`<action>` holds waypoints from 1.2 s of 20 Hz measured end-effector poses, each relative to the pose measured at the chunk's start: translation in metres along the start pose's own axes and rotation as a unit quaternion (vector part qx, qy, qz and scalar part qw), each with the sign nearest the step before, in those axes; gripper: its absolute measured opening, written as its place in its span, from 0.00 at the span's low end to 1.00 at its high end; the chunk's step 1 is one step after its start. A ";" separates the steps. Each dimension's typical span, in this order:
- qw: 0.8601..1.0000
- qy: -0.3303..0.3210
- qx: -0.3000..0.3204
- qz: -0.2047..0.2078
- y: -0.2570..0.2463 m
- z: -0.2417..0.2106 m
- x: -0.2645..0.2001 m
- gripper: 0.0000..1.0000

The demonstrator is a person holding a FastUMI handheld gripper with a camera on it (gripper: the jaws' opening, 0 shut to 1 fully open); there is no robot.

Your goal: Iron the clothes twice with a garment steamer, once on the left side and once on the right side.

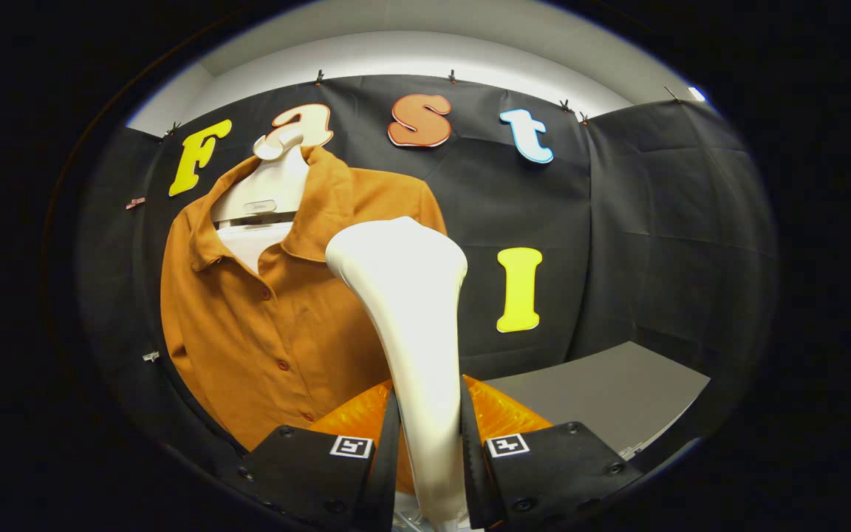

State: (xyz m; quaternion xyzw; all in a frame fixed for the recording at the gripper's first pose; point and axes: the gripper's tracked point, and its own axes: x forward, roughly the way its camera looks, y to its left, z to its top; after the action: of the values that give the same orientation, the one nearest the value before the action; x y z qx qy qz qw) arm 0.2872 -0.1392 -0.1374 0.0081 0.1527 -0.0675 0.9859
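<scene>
Gripping the glossy white plastic garment steamer [407, 325] by its handle, the black two-finger gripper [429, 458] has both fingers pressed against it at lower centre. The rust-orange buttoned shirt [270, 318] hangs on a white hanger [270, 185] at upper left. Judged best practice: keep the head square to the cloth, stroking evenly down one side.

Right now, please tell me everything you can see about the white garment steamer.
The garment steamer is glossy white, probably plastic, with a slim handle that widens to a rounded head at the top. It stands upright between the tongs, whose two black fingers press on its handle from both sides. Its head overlaps the orange shirt hanging on the hanger; whether it touches the cloth I cannot tell. An orange translucent part sits behind its lower end.
</scene>
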 end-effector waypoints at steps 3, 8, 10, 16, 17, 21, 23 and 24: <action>1.000 0.008 -0.008 -0.001 0.021 -0.006 0.008 0.41; 0.999 0.029 -0.006 -0.015 0.035 -0.019 0.023 0.41; 0.999 0.040 -0.009 -0.021 0.039 -0.025 0.030 0.42; 0.995 0.094 -0.012 -0.039 0.042 -0.064 0.047 0.42; 0.994 0.105 -0.012 -0.041 0.043 -0.071 0.047 0.42; 0.989 0.140 -0.017 -0.048 0.043 -0.100 0.051 0.42; 0.986 0.158 -0.016 -0.050 0.041 -0.113 0.052 0.42; 0.985 0.167 -0.016 -0.050 0.040 -0.121 0.052 0.42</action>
State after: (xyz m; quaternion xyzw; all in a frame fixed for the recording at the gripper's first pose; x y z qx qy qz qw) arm 0.3051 -0.1015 -0.2688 -0.0039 0.3163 -0.1120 0.9420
